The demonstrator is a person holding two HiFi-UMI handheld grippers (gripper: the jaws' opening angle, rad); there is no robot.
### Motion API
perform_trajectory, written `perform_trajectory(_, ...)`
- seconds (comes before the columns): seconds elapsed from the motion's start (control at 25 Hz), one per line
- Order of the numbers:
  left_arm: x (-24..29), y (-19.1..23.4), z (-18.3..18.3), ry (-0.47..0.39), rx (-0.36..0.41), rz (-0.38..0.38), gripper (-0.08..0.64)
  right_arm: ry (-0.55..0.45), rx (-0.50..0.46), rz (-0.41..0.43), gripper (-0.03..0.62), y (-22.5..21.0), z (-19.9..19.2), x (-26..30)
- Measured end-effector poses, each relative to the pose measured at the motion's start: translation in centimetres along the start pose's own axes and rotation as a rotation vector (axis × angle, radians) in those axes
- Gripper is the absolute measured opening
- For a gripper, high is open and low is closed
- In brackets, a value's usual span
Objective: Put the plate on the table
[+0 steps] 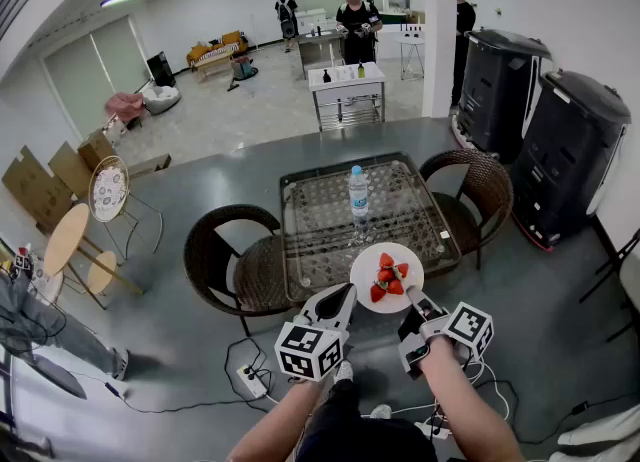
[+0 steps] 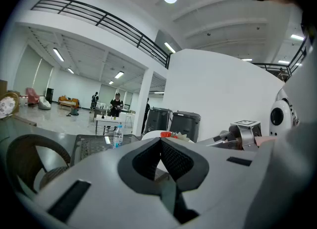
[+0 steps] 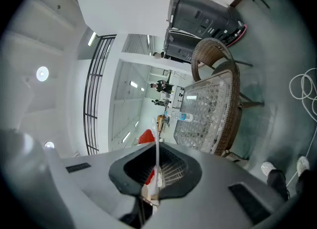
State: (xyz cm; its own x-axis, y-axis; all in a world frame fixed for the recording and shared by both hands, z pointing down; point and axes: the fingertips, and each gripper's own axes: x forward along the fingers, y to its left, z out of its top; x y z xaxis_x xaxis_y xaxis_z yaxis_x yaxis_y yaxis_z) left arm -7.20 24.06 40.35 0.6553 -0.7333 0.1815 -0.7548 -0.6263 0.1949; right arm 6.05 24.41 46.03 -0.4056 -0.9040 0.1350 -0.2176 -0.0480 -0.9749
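A white plate (image 1: 385, 255) with several strawberries (image 1: 388, 278) hangs over the near edge of the glass-topped wicker table (image 1: 320, 235). My right gripper (image 1: 412, 300) is shut on the plate's near right rim. In the right gripper view the plate (image 3: 156, 136) shows edge-on as a thin white line clamped between the jaws of that gripper (image 3: 157, 146), with a strawberry (image 3: 146, 137) beside it. My left gripper (image 1: 345, 293) sits just left of the plate, its jaws together. In the left gripper view the left gripper (image 2: 160, 141) holds nothing, and the plate (image 2: 151, 135) lies beyond its tips.
A water bottle (image 1: 358, 193) stands mid-table. Wicker chairs flank the table at left (image 1: 225, 250) and right (image 1: 480, 185). Two black machines (image 1: 565, 155) stand at the right. A power strip and cables (image 1: 250, 382) lie on the floor near my feet. People (image 1: 357, 20) stand far back.
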Motion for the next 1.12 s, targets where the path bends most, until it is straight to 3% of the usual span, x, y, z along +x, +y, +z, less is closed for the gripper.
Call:
perform_trajectory(0.64, 0.8, -0.4, -0.3, 0.000, -0.010, -0.002, 0.007, 0.008, -0.009, -0.015, 0.015, -0.7, 0.5, -0.3)
perform_trajectory(1.12, 2.8, 0.6, -0.5, 0.010, -0.016, 0.006, 0.008, -0.009, 0.022, 0.000, 0.015, -1.6, 3.0, 0.9)
